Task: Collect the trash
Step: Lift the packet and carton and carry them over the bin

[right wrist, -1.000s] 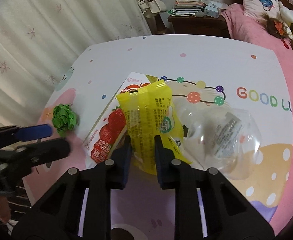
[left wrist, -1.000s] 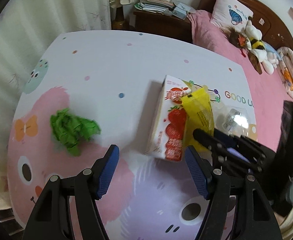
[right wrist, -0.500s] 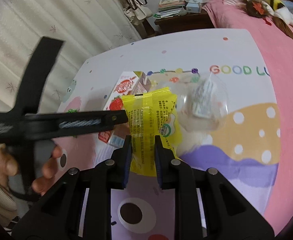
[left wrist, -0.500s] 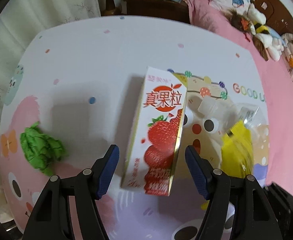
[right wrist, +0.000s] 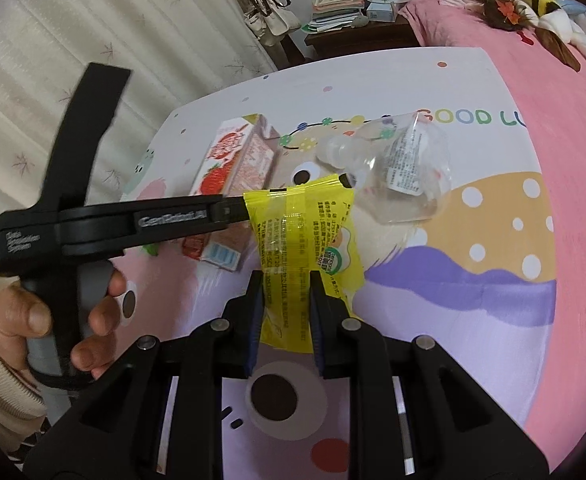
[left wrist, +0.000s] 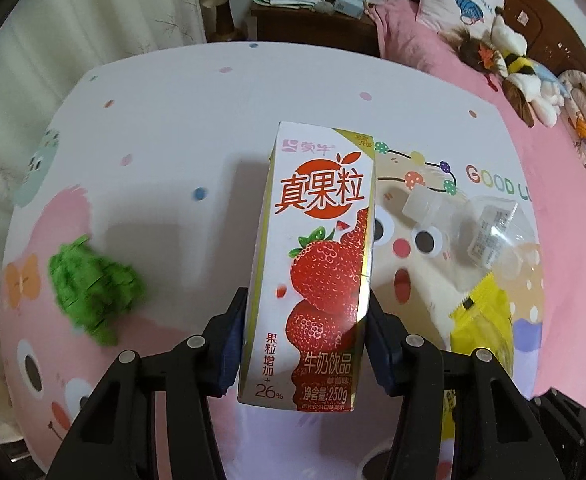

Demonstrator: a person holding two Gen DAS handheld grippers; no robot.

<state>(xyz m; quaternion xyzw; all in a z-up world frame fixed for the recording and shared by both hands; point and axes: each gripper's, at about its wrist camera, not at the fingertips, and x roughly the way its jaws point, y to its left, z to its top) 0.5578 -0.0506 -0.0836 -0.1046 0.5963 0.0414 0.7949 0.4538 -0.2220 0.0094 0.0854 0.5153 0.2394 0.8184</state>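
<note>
2 tools, each with something in it. Left tool has its blue pads clamped on both sides of the carton, down near the bottom end where the volume text is printed. It's a strawberry milk drink carton, front face toward the camera, top end pointing away over the worktop. From the right wrist view the carton looks tilted, with its low end off the worktop or barely touching it, can't tell which.

Right tool is pinched nearly shut on a yellow wrapper, gripping the lower middle so the crinkled top edge sticks up past the fingers. The wrapper is held above the worktop, just in front of the left tool's tip. A hand in a cream sleeve holds the left tool's grip at the left edge of that view.

On the worktop: a clear plastic bottle lies on its side to the right of the carton, near the "GOOD LU" lettering, and a green paper wad sits well apart on the left, over the pink cartoon print. It's a bit blurred.

A pink bed with plush toys runs along the right.
</note>
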